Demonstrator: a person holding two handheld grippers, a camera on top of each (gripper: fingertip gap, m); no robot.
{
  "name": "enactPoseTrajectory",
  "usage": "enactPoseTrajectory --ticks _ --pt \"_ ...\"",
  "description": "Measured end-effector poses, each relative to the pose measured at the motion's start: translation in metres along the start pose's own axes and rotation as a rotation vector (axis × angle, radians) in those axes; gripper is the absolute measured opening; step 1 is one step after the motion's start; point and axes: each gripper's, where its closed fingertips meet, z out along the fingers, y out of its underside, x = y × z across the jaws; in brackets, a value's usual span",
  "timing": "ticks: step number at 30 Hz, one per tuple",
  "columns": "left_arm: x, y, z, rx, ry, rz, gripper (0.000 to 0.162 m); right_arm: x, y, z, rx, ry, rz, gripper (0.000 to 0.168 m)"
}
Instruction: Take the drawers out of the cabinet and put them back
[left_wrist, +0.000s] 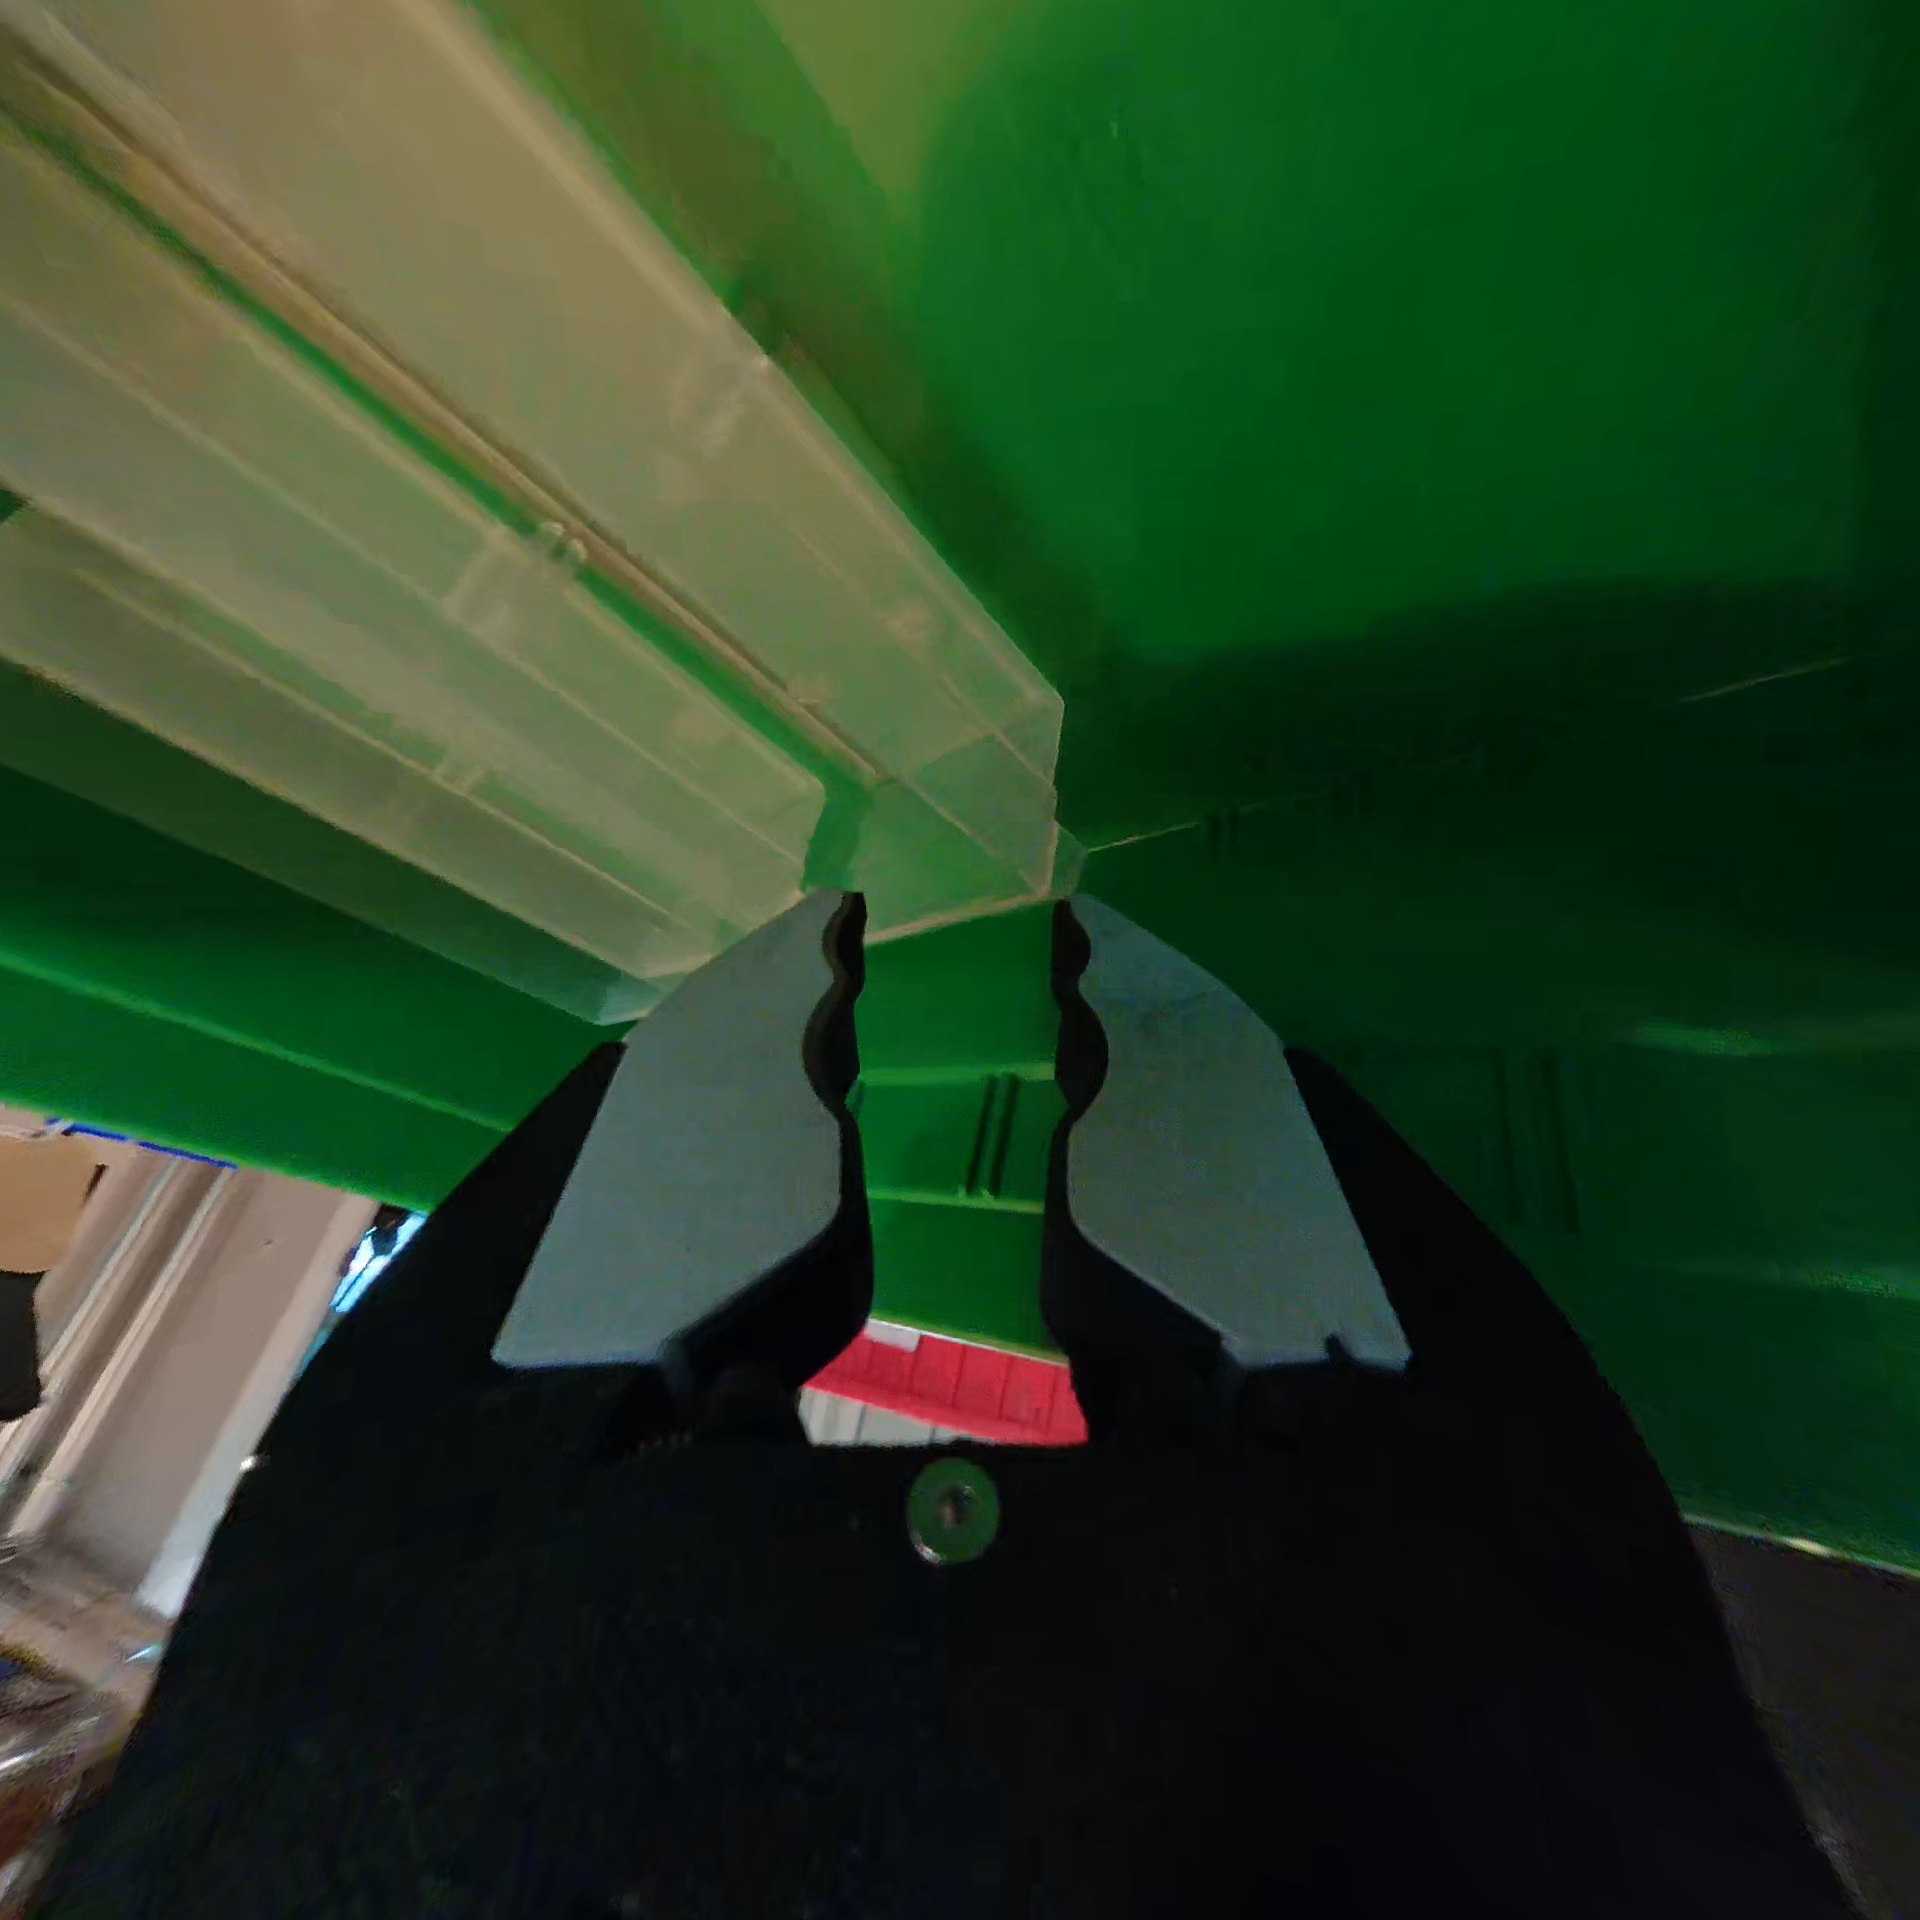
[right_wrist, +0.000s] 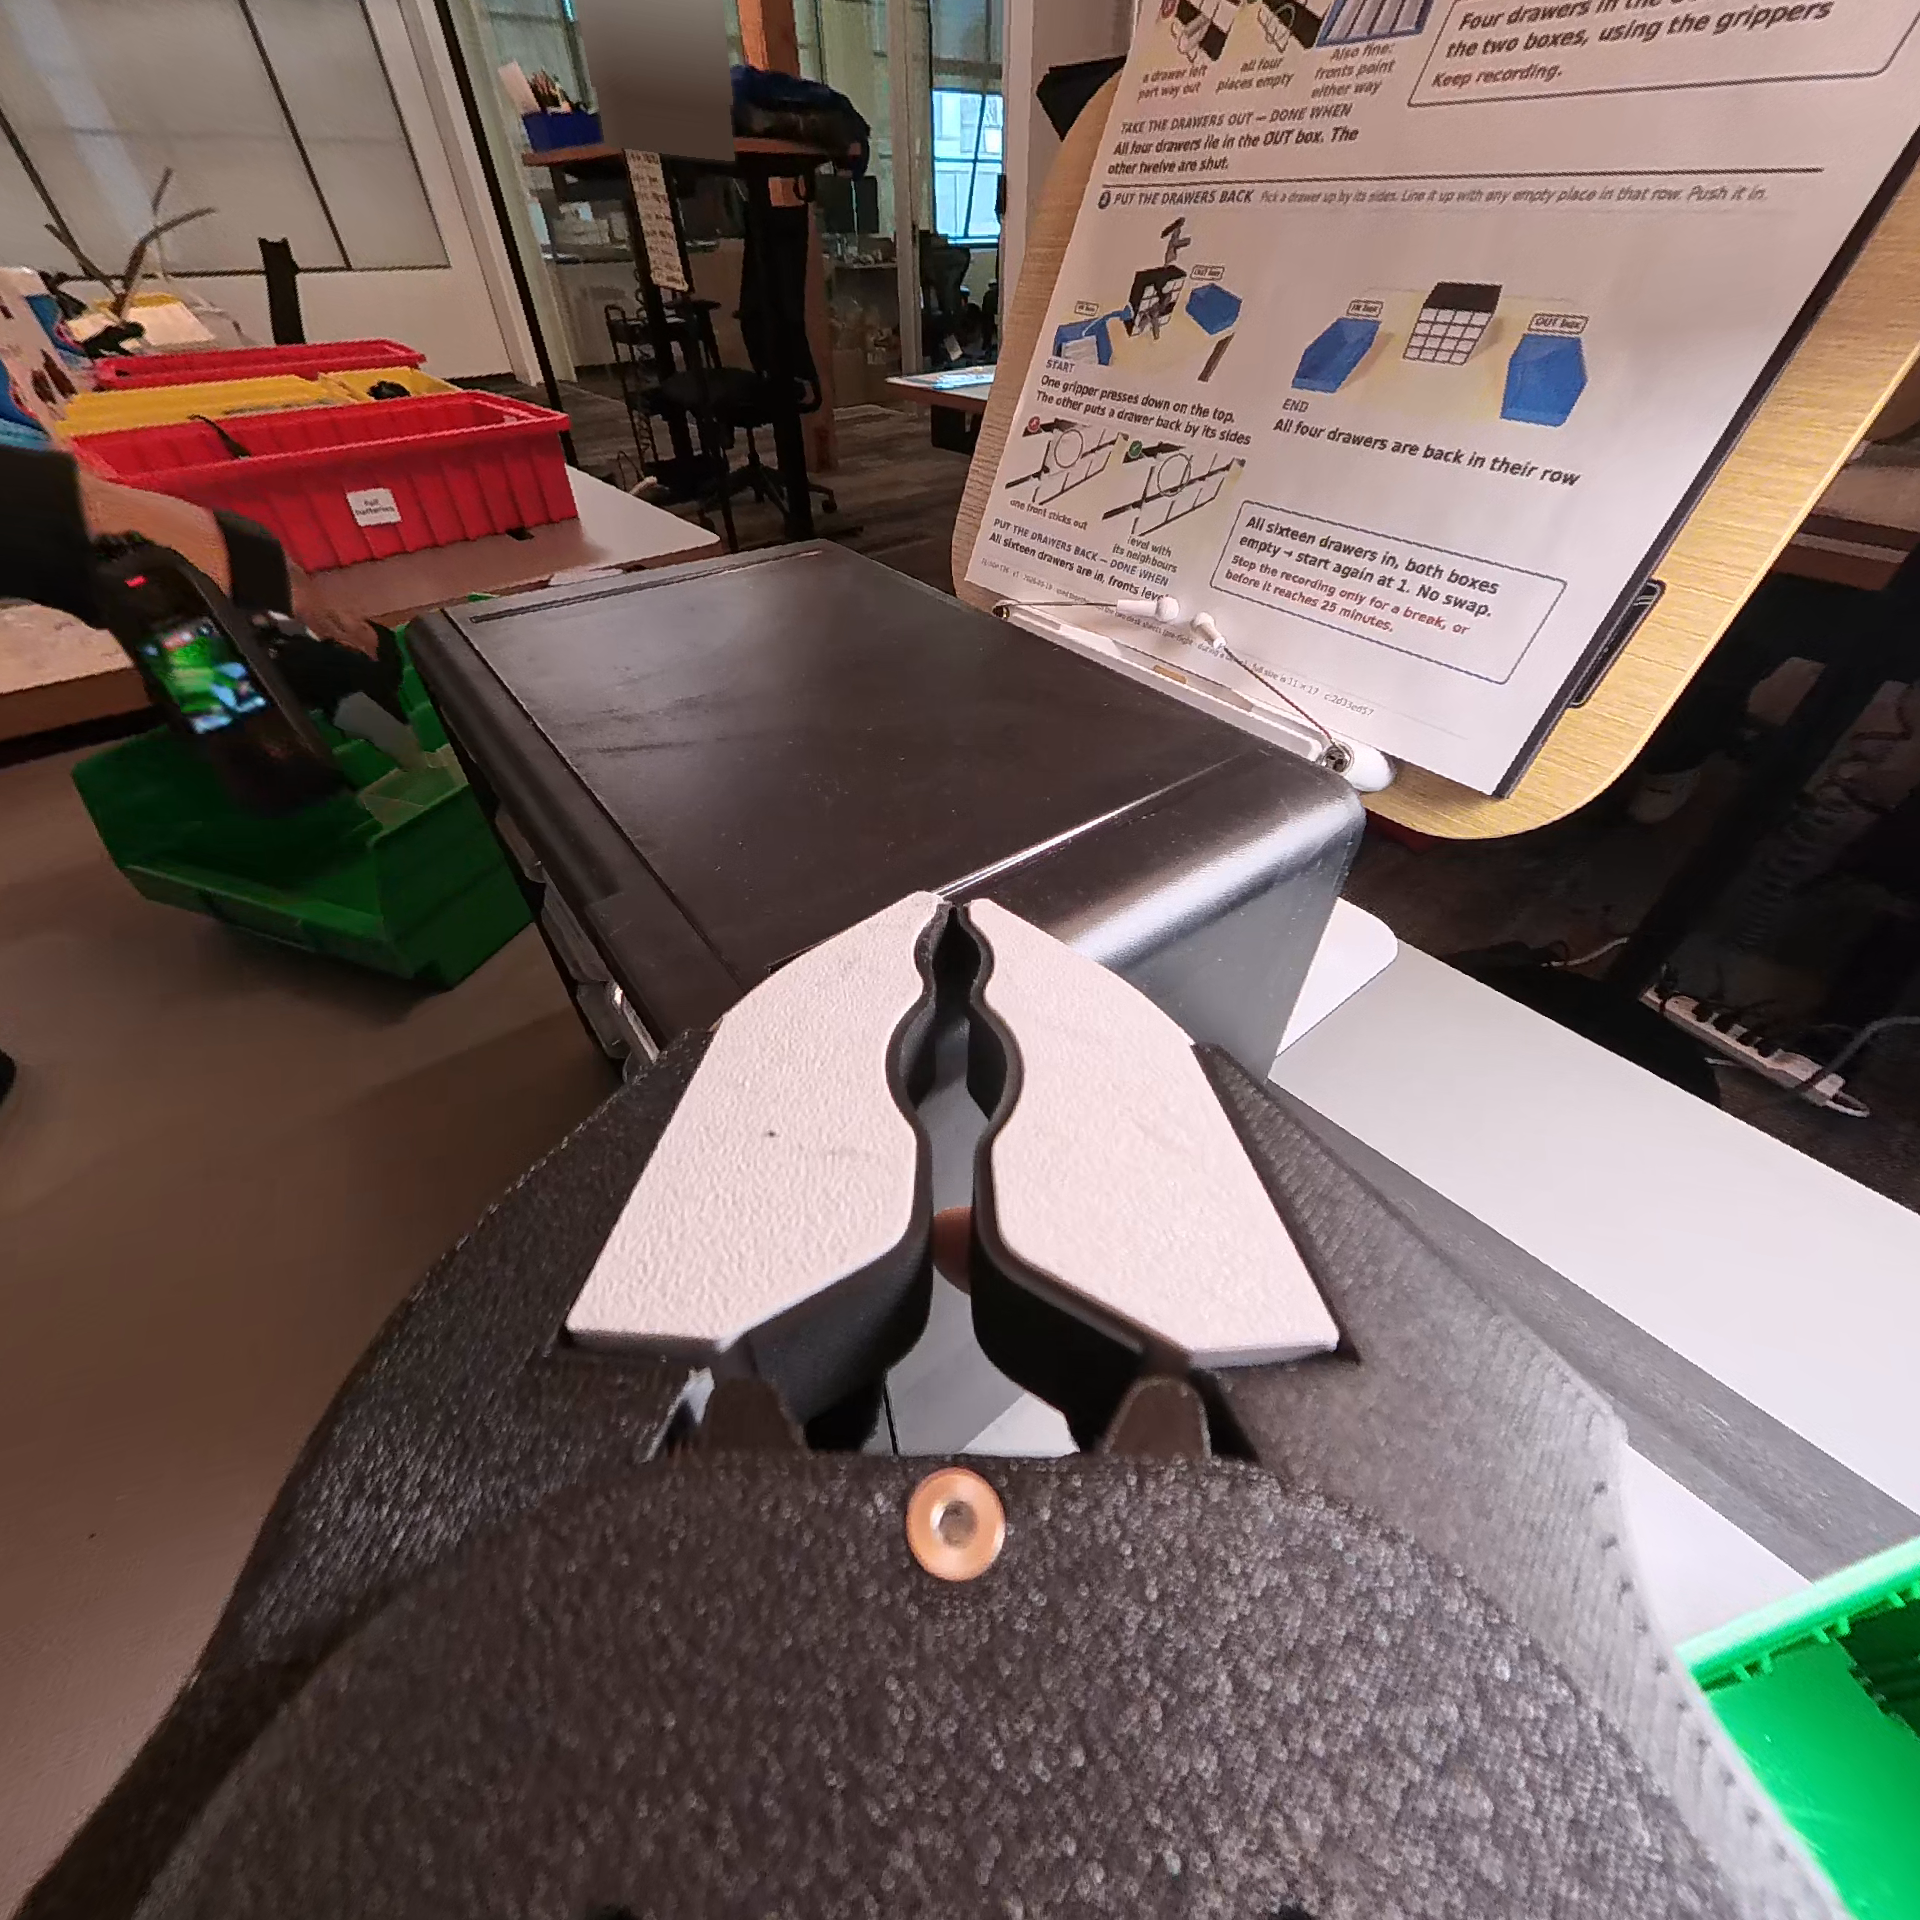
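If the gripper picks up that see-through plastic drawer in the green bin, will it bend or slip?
The clear plastic drawer probably stays stiff: its edges look straight and ribbed. Its walls look smooth, so it might slip. It looks empty, so likely light.

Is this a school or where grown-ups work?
Probably an office or workshop: office chairs and desks stand behind, red bins sit on a table, and an instruction sheet leans nearby.

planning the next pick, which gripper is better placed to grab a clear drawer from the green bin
Left. The left gripper is inside the green bin, jaws open at the end of a clear drawer. The right gripper is shut over the black cabinet.
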Motion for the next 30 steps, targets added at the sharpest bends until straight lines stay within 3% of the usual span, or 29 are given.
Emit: enactPoseTrajectory --ticks 5,18,26,30 --pt "0.004 0.006 0.013 -0.067 0.034 0.079 0.032 0.0 0.0 0.0 0.002 0.002 0.002 0.0" --pt "0.011 -0.015 -0.006 0.16 0.058 -0.037 0.023 0.0 0.0 0.0 0.018 -0.012 0.023 0.0" --pt "0.015 -0.012 0.002 0.064 0.001 0.098 0.029 0.0 0.0 0.0 0.025 -0.016 0.032 0.0" --pt "0.015 -0.014 -0.005 0.094 0.004 0.071 0.026 0.0 0.0 0.0 0.027 -0.018 0.034 0.0"
